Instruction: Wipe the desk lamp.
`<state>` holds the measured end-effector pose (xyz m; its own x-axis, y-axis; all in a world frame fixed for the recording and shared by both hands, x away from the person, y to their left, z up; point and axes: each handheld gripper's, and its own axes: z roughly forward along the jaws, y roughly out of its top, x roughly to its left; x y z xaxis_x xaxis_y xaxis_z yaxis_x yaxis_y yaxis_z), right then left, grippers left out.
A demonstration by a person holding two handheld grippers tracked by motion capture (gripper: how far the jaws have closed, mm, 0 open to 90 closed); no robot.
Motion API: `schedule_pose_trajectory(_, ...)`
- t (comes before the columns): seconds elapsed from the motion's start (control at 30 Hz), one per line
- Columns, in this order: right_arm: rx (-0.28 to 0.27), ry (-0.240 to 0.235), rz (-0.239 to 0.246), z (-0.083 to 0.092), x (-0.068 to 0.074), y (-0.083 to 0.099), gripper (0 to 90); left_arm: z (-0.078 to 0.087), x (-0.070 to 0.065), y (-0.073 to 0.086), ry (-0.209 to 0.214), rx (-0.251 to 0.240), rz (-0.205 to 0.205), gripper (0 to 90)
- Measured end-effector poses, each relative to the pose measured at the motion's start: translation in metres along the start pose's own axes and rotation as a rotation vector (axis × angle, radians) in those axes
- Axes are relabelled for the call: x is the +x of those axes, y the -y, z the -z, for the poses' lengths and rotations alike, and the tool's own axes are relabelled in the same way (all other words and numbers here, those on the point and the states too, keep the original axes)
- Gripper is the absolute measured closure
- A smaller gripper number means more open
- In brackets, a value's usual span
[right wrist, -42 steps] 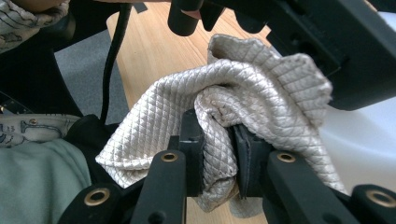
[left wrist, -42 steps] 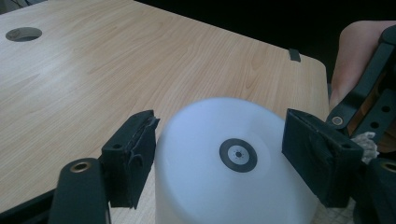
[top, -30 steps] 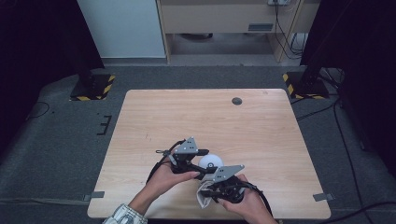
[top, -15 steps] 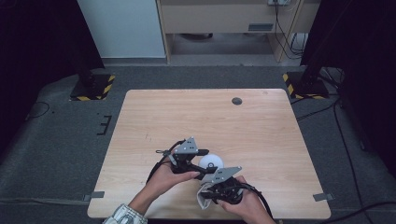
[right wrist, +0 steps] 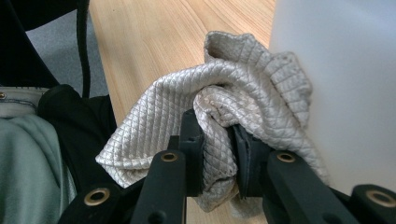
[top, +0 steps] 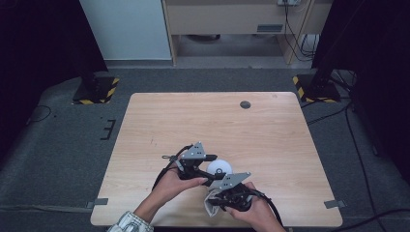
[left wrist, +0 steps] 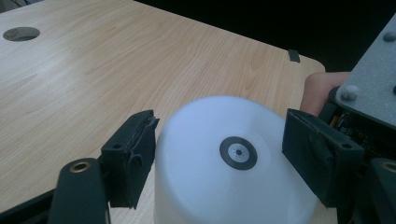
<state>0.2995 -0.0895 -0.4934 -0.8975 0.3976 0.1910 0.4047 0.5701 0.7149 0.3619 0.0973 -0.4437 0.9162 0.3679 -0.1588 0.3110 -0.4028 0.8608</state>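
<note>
A white cup lies on its side low over the near part of the wooden table, its base with a dark round mark facing the left gripper view. My left gripper is shut on the cup, one jaw against each side of it. My right gripper sits just nearer the table's front edge, shut on a bunched beige quilted cloth. The cloth rests against the cup's white wall.
A dark round hole sits in the table near its far edge. Stands with yellow-black striped feet are on the grey floor beyond both far corners. A pale cabinet is behind.
</note>
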Motion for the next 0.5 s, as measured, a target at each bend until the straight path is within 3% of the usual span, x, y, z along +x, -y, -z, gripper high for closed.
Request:
schedule_pose_trajectory(0.4,-0.007,0.014,-0.012,0.006,-0.005,0.001,75.4,-0.004,0.003,-0.002,-0.007,-0.001,0.011,25.7)
schedule_pose_trajectory(0.5,-0.030,0.014,-0.019,0.012,-0.004,0.000,75.2,-0.004,0.004,-0.002,-0.006,-0.001,0.009,25.7)
